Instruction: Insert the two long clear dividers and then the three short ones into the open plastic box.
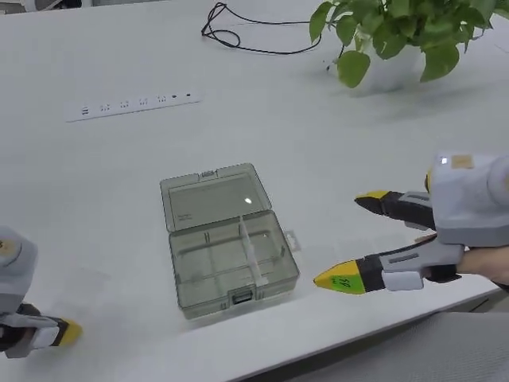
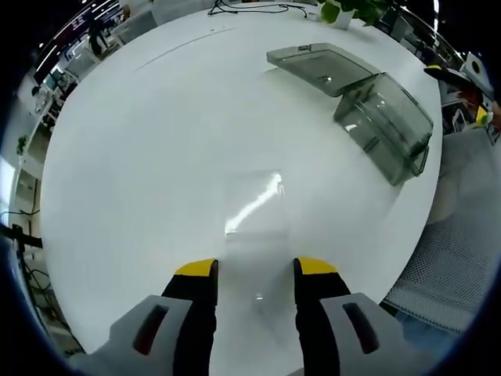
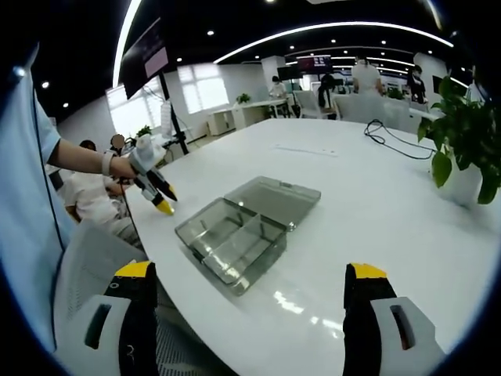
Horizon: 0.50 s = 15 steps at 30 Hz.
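One clear divider point(image 1: 249, 245) upright inside the open plastic box point(image 1: 199, 306), running from the hinge side to the latch side, right of the middle; any others in there too faint to tell. Box at the centre of the white bench point(image 1: 95, 183), smoky and see-through, with its lid point(image 1: 213, 195) laid back flat behind it. Just beside the box's right wall, a small clear piece point(image 1: 293, 239), too faint to make out.

To the right of the box and well apart from it, the right gripper point(image 1: 350, 239), jaws spread wide with nothing between them, yellow tips pointed toward the box.

At the near left corner of the bench, also well apart from the box, the left gripper point(image 2: 254, 268), pinching a second clear divider point(image 2: 254, 205) across its width, by the look of the left gripper view. Sheet jutting forward from between the jaws over bare bench, with a streak of ceiling light across it.

Along the far side of the bench, a white power strip point(image 1: 131, 103), a looped black cable point(image 1: 238, 36) and a leafy potted plant point(image 1: 390, 32).

Across the box in the right gripper view, a hand point(image 3: 117, 166) around the left gripper, with seated people point(image 3: 82, 196) behind it.
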Available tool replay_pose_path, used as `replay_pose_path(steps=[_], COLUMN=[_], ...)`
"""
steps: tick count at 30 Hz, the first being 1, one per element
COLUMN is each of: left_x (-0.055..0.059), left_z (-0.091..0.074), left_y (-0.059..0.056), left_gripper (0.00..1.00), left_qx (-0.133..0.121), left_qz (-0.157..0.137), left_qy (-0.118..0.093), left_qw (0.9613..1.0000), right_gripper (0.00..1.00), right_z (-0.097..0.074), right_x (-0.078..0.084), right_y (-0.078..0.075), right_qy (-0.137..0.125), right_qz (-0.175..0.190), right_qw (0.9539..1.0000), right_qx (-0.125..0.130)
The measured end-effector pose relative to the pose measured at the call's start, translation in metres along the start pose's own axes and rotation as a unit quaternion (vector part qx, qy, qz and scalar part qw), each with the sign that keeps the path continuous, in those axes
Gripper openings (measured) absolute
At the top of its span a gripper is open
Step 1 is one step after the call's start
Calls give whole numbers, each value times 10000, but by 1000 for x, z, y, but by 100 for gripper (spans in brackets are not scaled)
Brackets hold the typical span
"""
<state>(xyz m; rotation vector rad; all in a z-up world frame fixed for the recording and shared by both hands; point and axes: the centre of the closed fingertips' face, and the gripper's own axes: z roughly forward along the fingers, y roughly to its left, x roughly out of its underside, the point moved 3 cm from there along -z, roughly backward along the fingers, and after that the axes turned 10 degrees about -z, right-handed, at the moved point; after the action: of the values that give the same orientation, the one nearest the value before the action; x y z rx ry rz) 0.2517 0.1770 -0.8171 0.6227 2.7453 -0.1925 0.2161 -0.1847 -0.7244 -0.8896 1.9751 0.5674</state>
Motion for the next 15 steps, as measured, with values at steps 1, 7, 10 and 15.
replay_pose_path(steps=[1, 7, 10, 15], left_x=[-1, -2, -1, -3], left_z=[0, 1, 1, -1], left_y=[-1, -3, -3, -3], left_gripper=[35, 32, 32, 30], left_qx=[12, -52, -74, 8], left_qz=[17, 7, -30, -180], left_qy=[-1, 91, 107, 43], left_qw=[10000, 9999, 9999, 9998], right_gripper=[100, 100, 100, 100], right_z=[1, 5, 6, 7], right_x=[-1, -1, 2, 3], right_y=[1, 4, 3, 3], right_qy=[-13, -36, -27, -29], right_qz=[11, 45, 36, 87], right_qw=[10000, 10000, 9999, 9999], right_qx=[-12, -60, -90, -101])
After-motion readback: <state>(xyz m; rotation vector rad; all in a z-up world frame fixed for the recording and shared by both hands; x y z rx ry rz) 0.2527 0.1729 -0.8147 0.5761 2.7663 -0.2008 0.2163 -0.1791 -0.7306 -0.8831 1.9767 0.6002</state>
